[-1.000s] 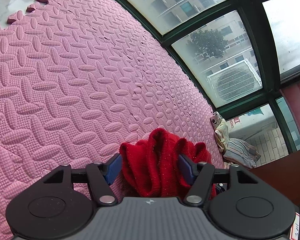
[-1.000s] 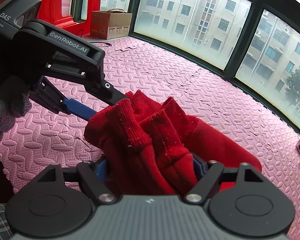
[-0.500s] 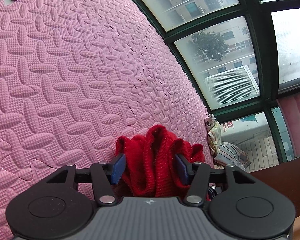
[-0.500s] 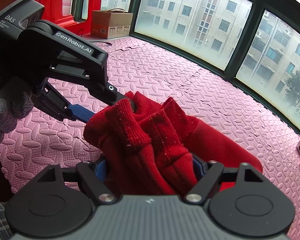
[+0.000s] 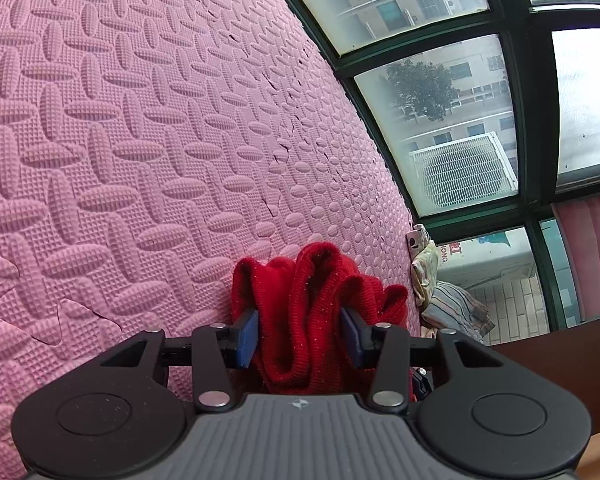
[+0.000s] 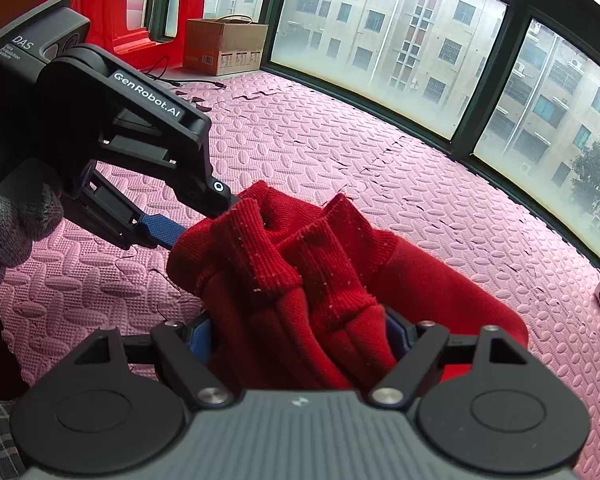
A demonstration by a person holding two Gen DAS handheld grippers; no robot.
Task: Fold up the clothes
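Enclosed balcony or sunroom of an upper-floor flat. Floor: interlocking pink foam mats (image 6: 340, 148), wall to wall. Dark-framed windows (image 6: 516, 60) facing apartment blocks (image 6: 380, 28) and a tree (image 5: 424, 88). Cardboard box (image 6: 224, 46), red plastic furniture (image 6: 140, 12), small heap of cloth (image 5: 440, 292) at the mat's edge.

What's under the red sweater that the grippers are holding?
Pink foam mat shows around the red sweater and appears to run beneath it. Whatever lies directly below the bunched cloth is covered.

"GenRobot.AI" in white on the left gripper (image 6: 204, 216) arm, "DAS" on its black camera box (image 6: 28, 46), upper left of the right wrist view
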